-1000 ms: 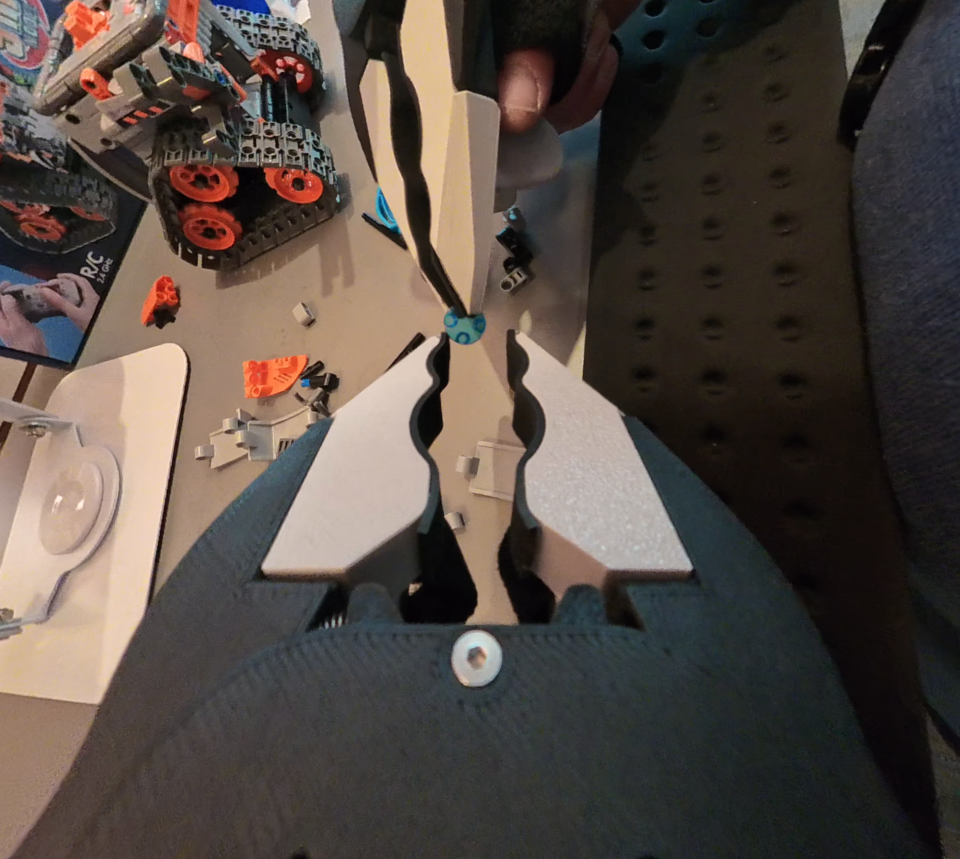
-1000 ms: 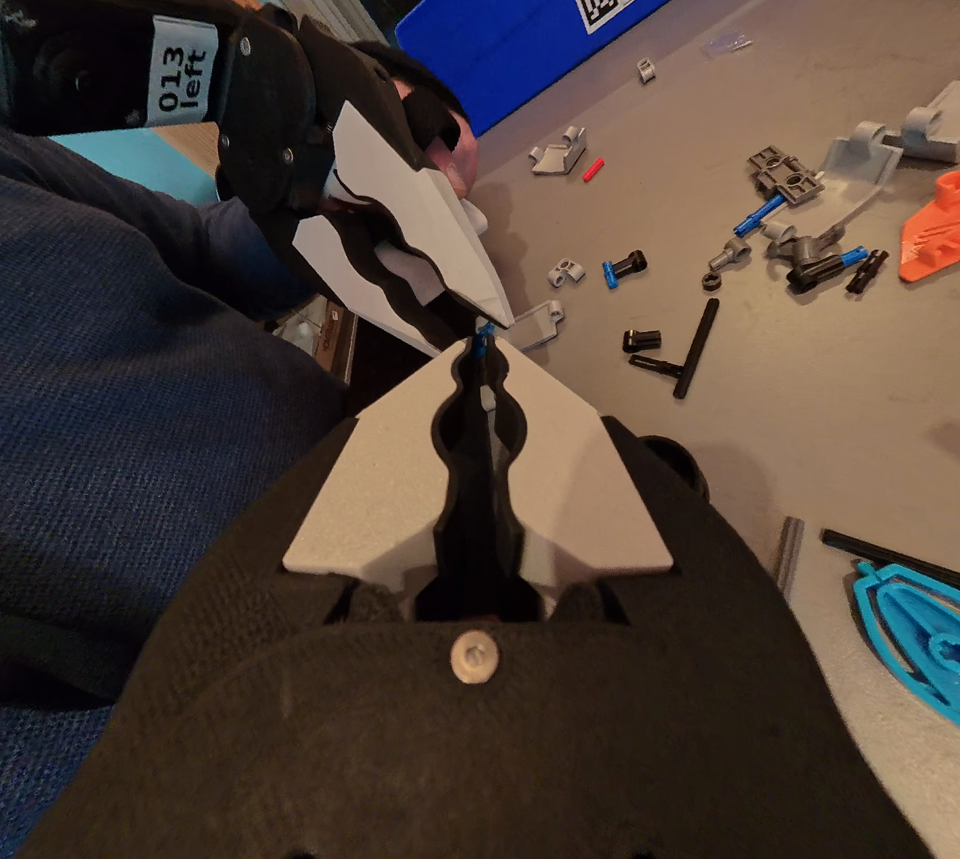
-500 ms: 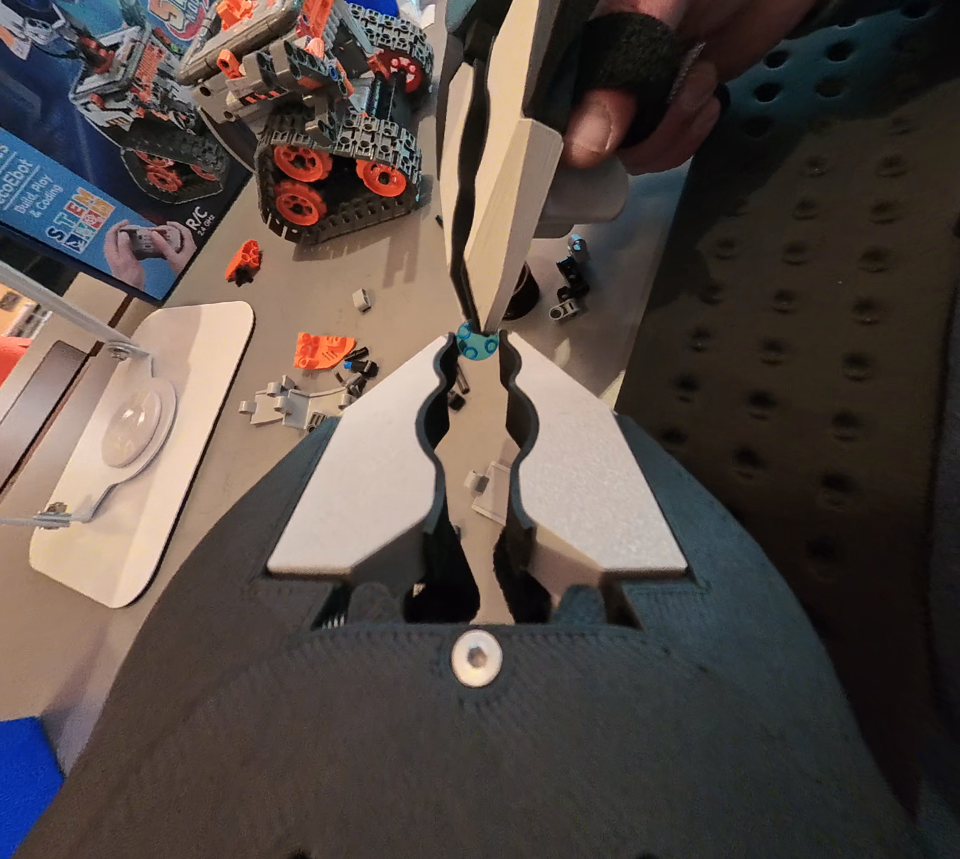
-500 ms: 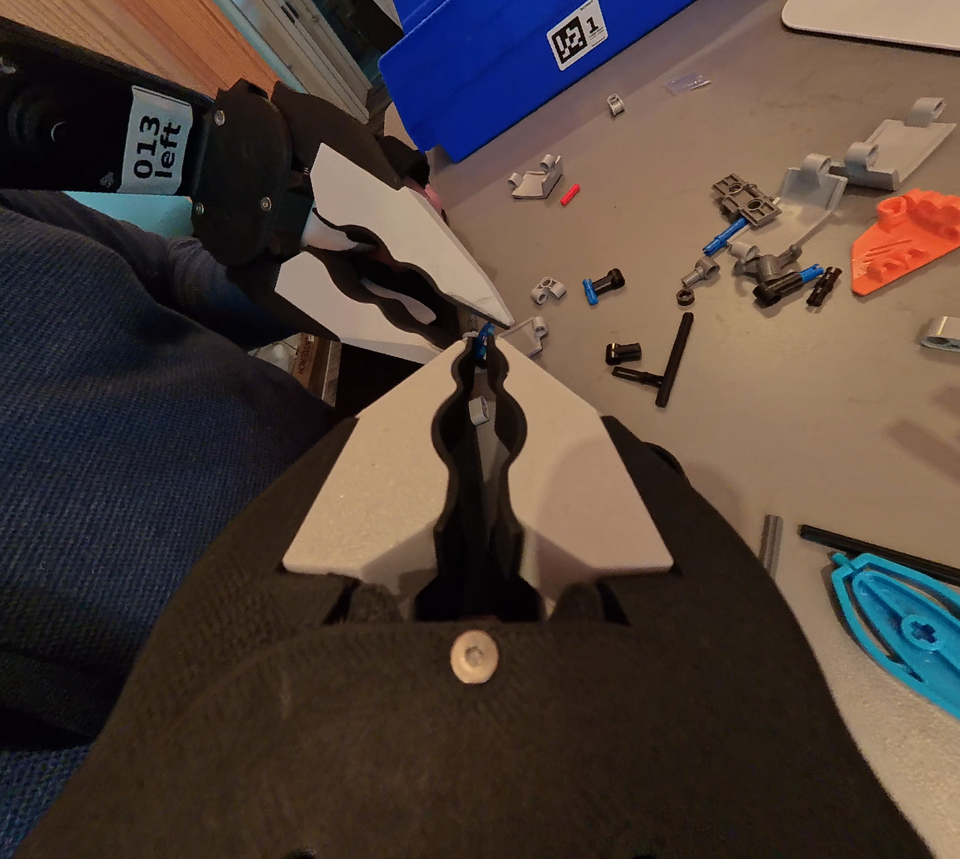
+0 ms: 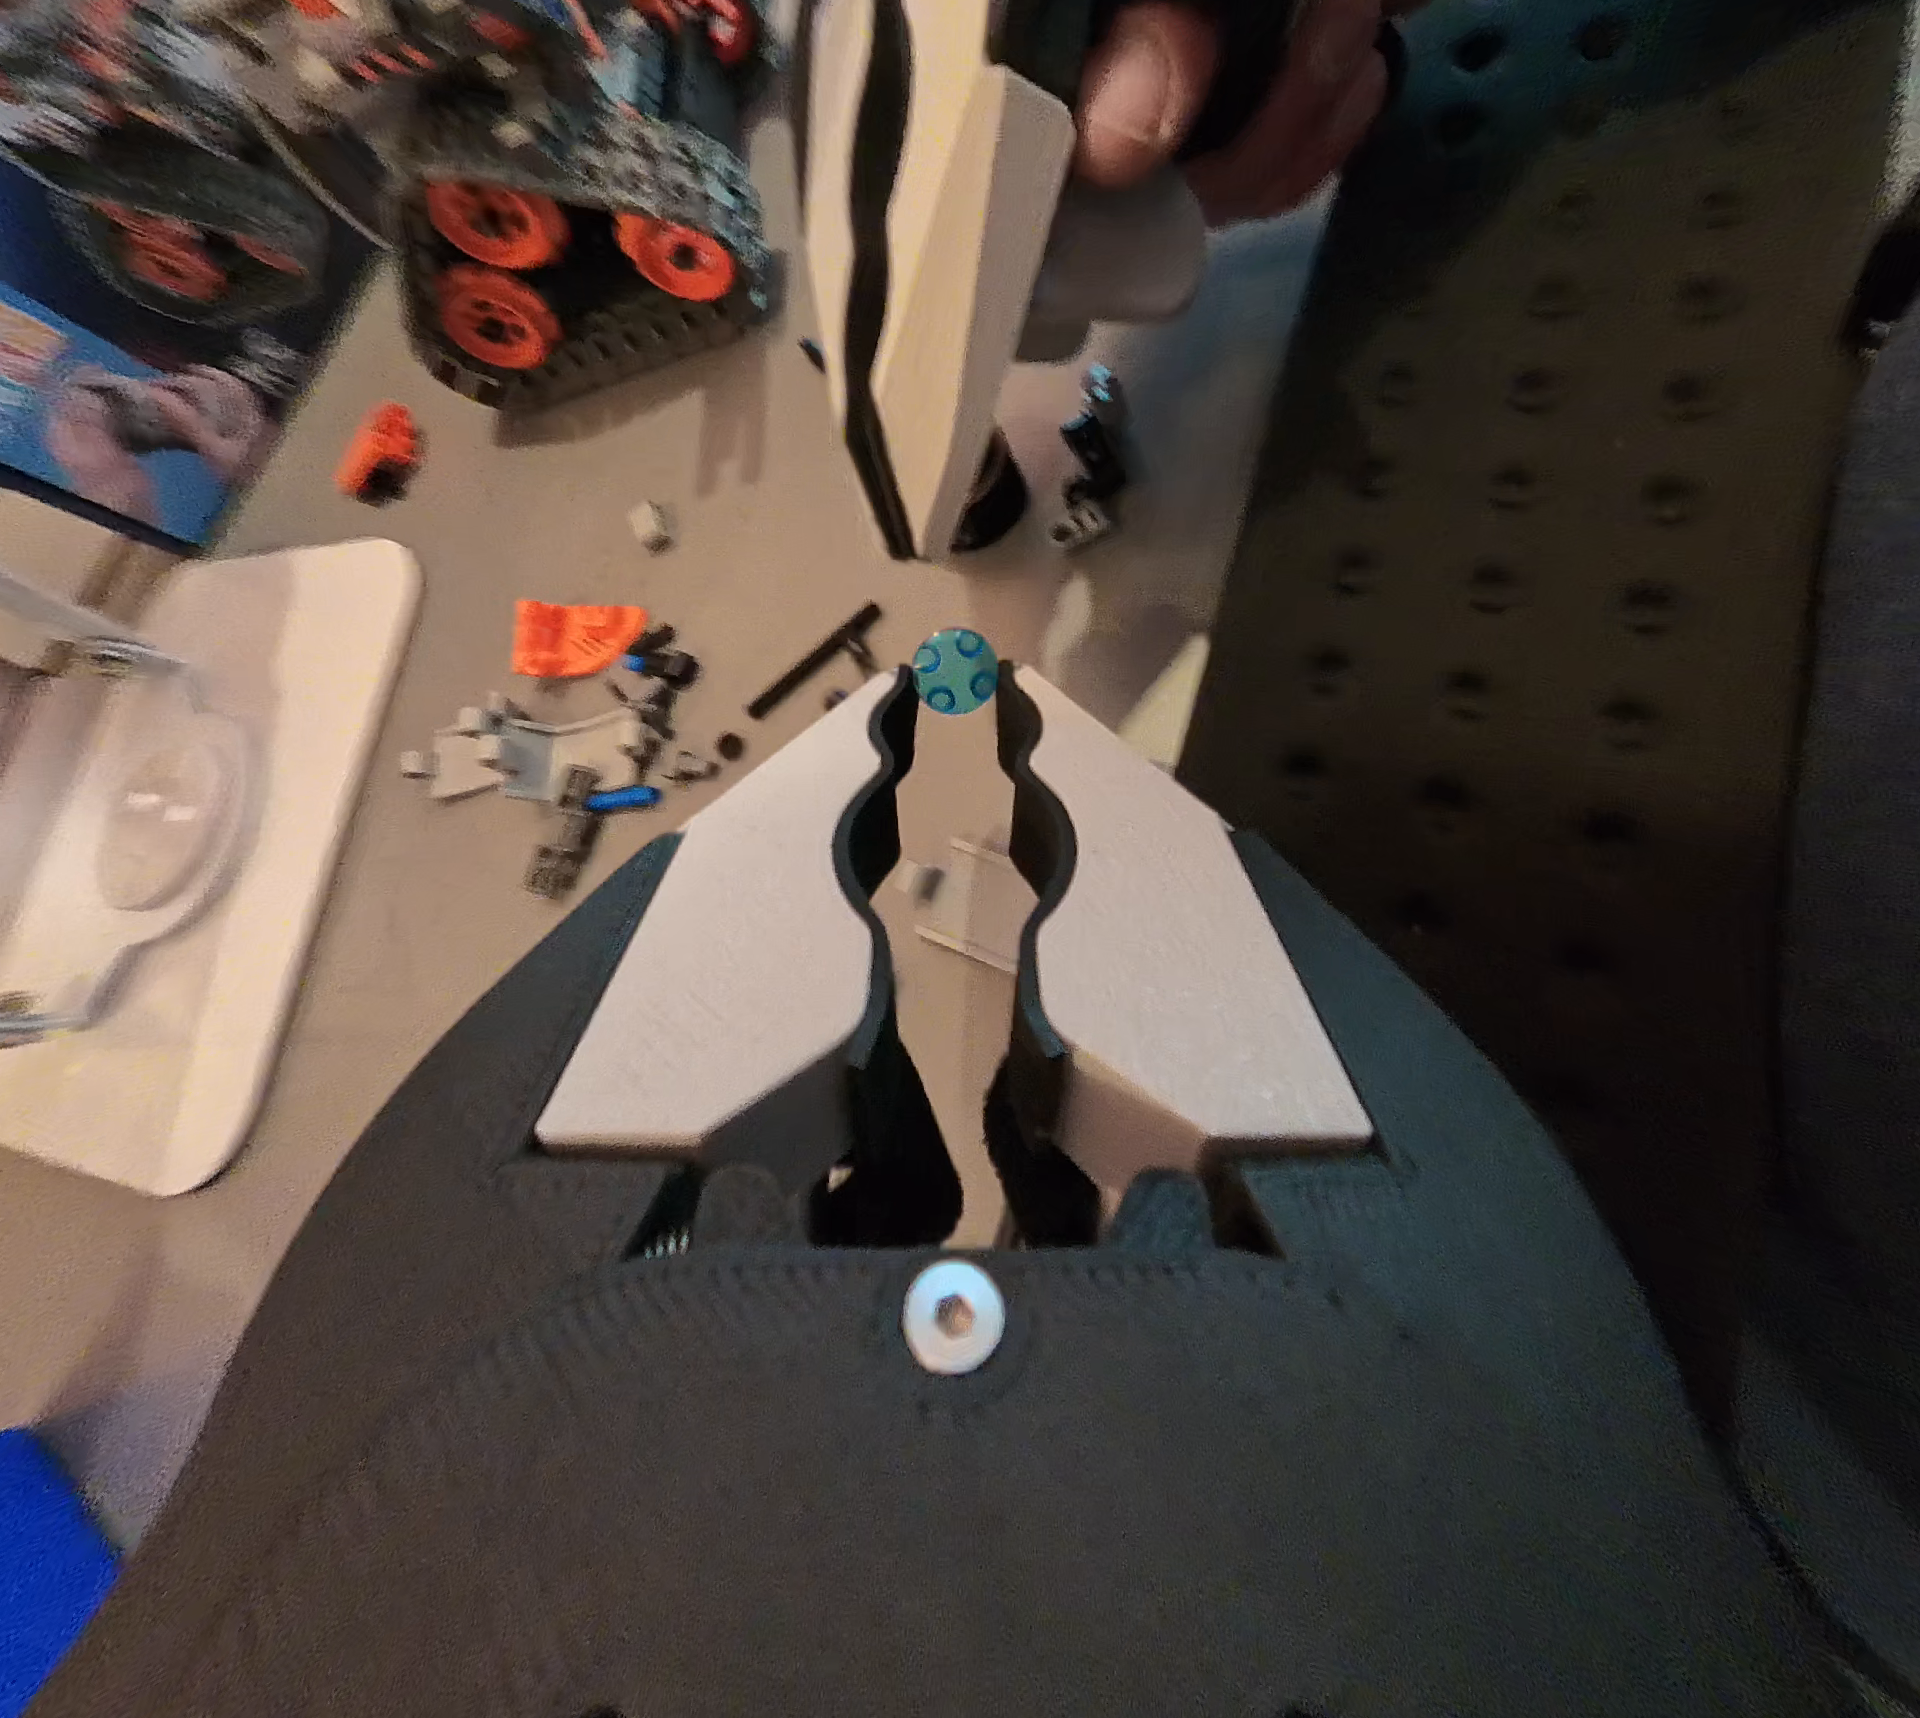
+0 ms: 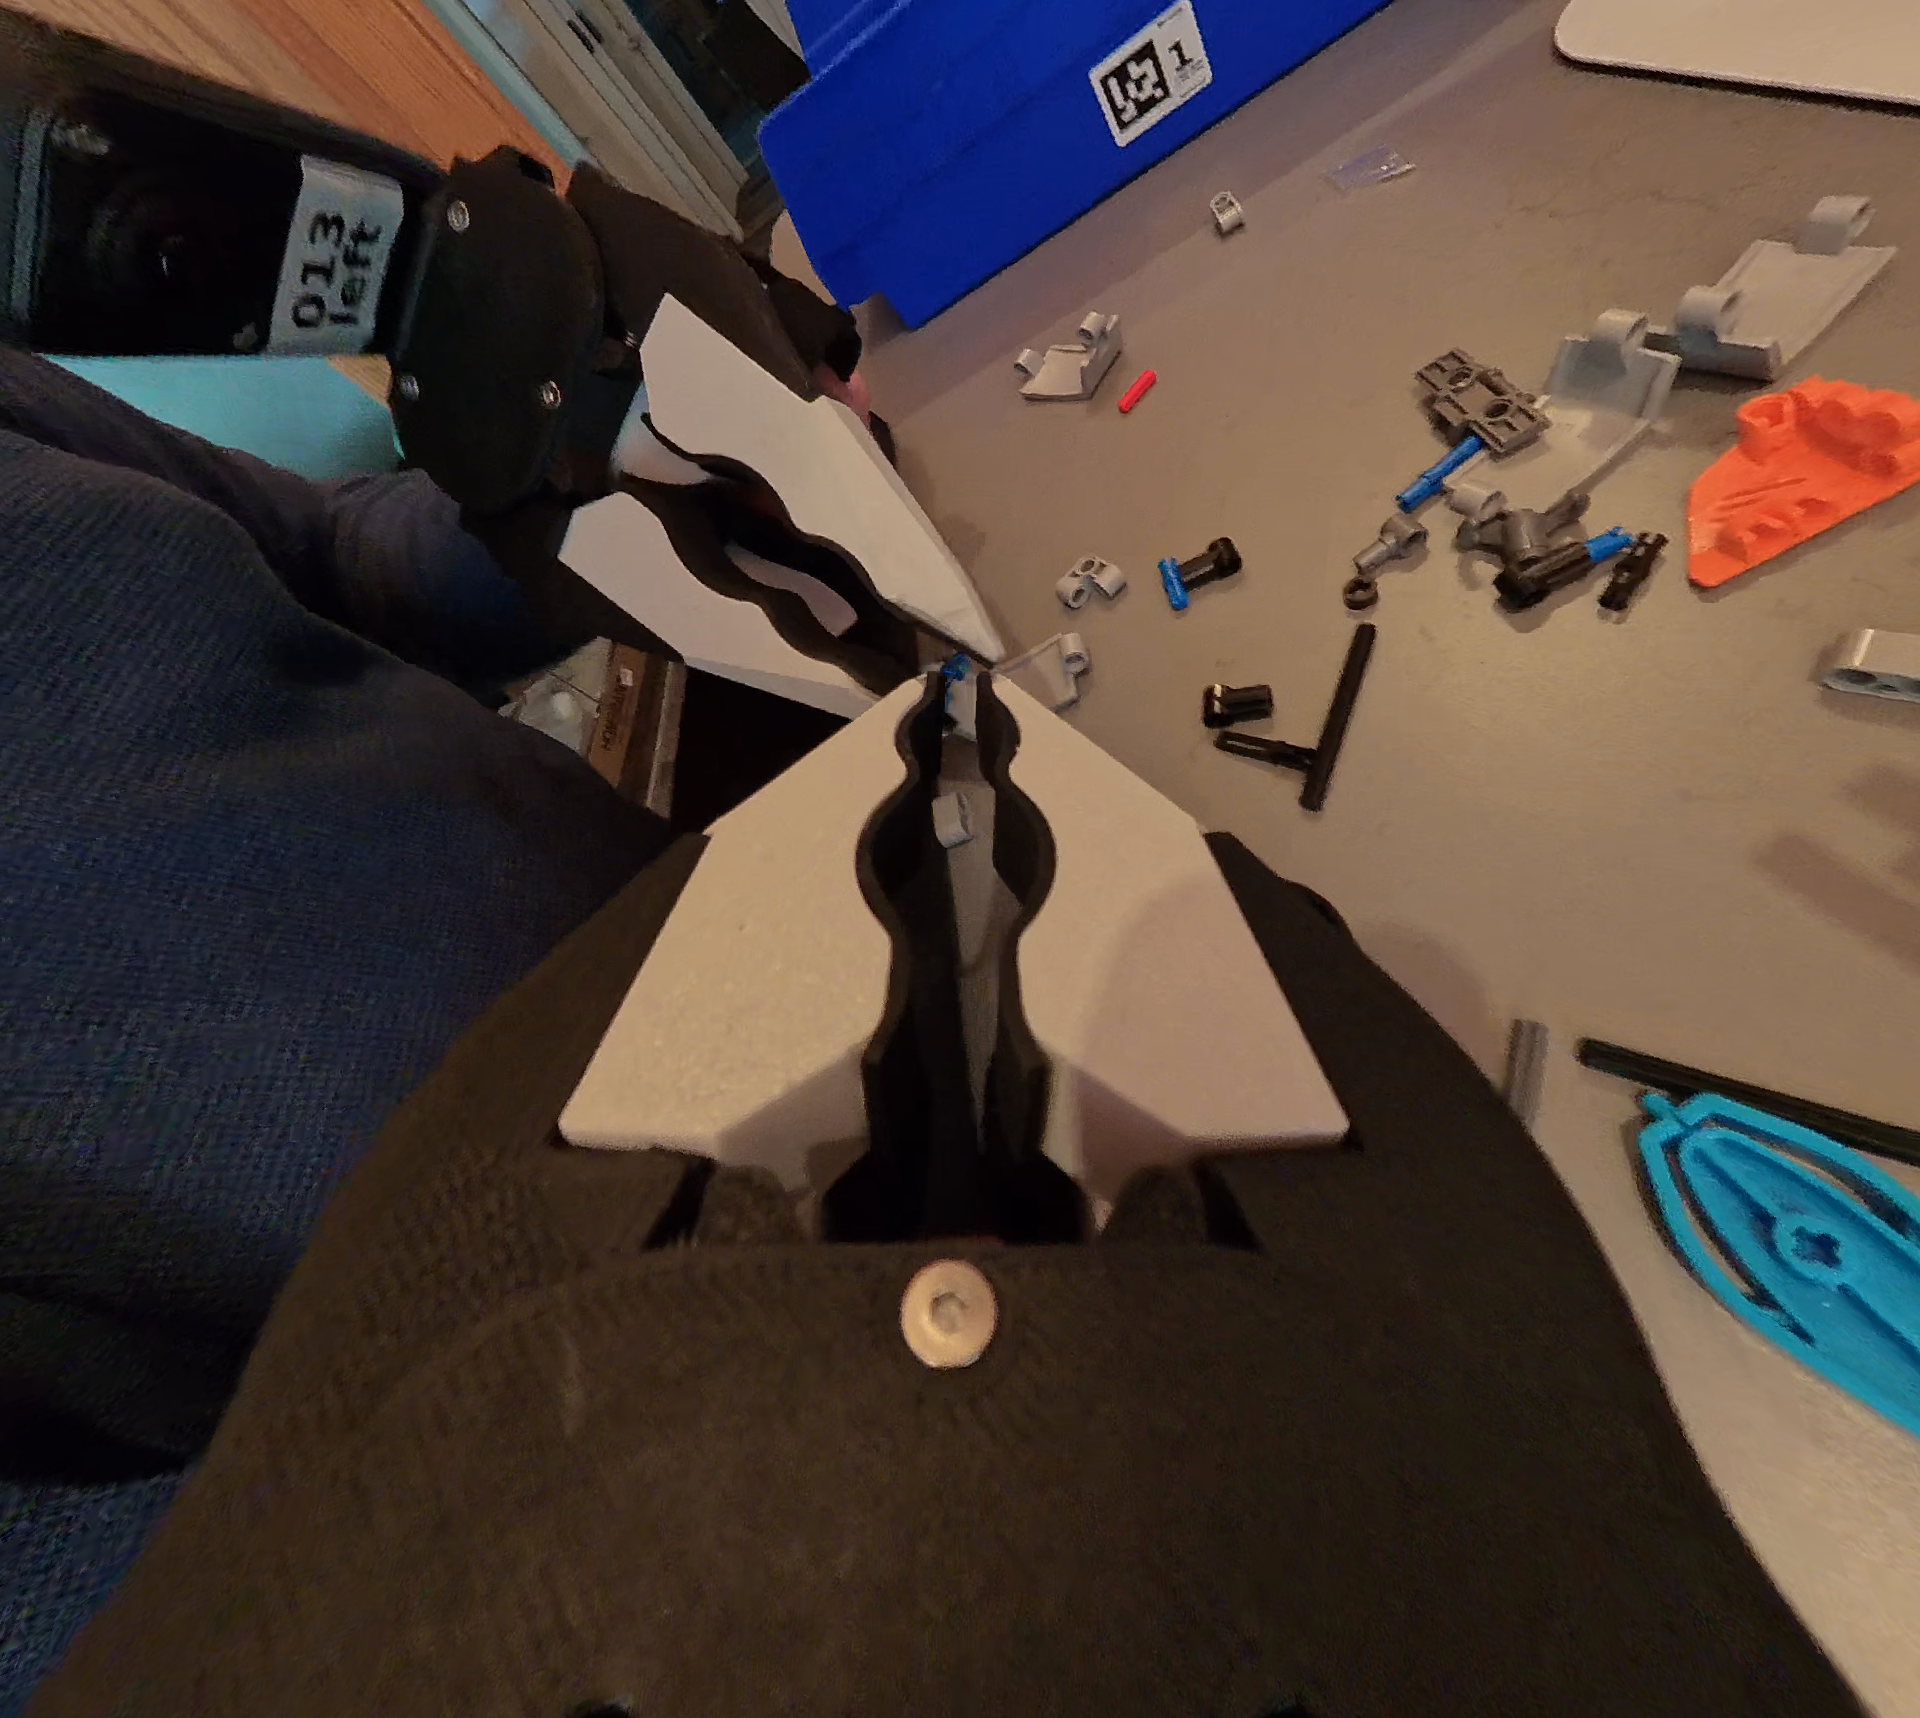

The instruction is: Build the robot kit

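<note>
The left tool [image 5: 954, 686] pinches a small round teal disc [image 5: 954, 671] between its fingertips, holding it above the grey tabletop [image 5: 582, 505] near the table's right edge. The right tool [image 5: 904, 541] hangs just beyond the disc in the left wrist view, apart from it, with its fingers close together; in its own view the right tool [image 6: 961, 681] has only a narrow gap at the tips, where something small and blue [image 6: 954, 669] sits, though I cannot tell whether it grips that piece. A hand [image 5: 1226, 58] holds the right tool from above. Far left on the tabletop stands a tracked toy vehicle [image 5: 540, 141] with orange wheels, blurred. Nearer lie an orange panel [image 5: 571, 634], a black rod [image 5: 816, 660] and a cluster of grey parts [image 5: 530, 749]. A white board [image 5: 301, 733] lies at the left. In the right wrist view a blue bin [image 6: 1122, 27] sits at the far side, and a light blue piece [image 6: 1797, 1242] lies near the right edge.
</note>
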The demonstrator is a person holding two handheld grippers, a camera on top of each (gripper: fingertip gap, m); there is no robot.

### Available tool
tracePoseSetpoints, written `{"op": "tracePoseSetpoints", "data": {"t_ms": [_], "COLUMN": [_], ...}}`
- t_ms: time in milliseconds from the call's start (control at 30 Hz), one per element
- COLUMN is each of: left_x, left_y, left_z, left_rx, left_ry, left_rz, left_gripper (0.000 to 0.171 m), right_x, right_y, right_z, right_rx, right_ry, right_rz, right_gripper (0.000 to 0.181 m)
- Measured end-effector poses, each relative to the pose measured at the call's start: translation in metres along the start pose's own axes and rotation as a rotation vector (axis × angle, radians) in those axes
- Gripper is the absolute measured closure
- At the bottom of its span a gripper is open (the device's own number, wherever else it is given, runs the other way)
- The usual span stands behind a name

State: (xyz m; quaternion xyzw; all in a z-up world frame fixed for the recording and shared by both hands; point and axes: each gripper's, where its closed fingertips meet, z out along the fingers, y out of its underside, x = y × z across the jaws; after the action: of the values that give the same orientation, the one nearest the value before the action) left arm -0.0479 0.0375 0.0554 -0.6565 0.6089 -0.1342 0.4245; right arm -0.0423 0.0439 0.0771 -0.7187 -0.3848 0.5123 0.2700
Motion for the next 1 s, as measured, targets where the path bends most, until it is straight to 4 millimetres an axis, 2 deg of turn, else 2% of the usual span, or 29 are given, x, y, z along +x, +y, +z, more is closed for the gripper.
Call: {"op": "tracePoseSetpoints", "data": {"t_ms": [133, 233, 500, 1000], "left_x": [0.016, 0.023, 0.028, 0.023], "left_y": [0.018, 0.028, 0.033, 0.031], "left_z": [0.006, 0.013, 0.020, 0.027], "left_rx": [-0.103, -0.180, -0.275, -0.304], "left_ry": [0.164, 0.224, 0.333, 0.347], "left_rz": [-0.011, 0.018, 0.015, 0.022], "left_gripper": [0.159, 0.159, 0.158, 0.156], "right_x": [0.006, 0.005, 0.007, 0.007], "right_y": [0.011, 0.013, 0.012, 0.010], "right_z": [-0.004, -0.005, -0.010, -0.016], "right_rx": [-0.045, -0.052, -0.028, 0.002], "right_ry": [0.024, 0.025, 0.021, 0.008], "right_rz": [-0.026, -0.050, -0.053, -0.059], "right_gripper": [0.179, 0.180, 0.181, 0.181]}}
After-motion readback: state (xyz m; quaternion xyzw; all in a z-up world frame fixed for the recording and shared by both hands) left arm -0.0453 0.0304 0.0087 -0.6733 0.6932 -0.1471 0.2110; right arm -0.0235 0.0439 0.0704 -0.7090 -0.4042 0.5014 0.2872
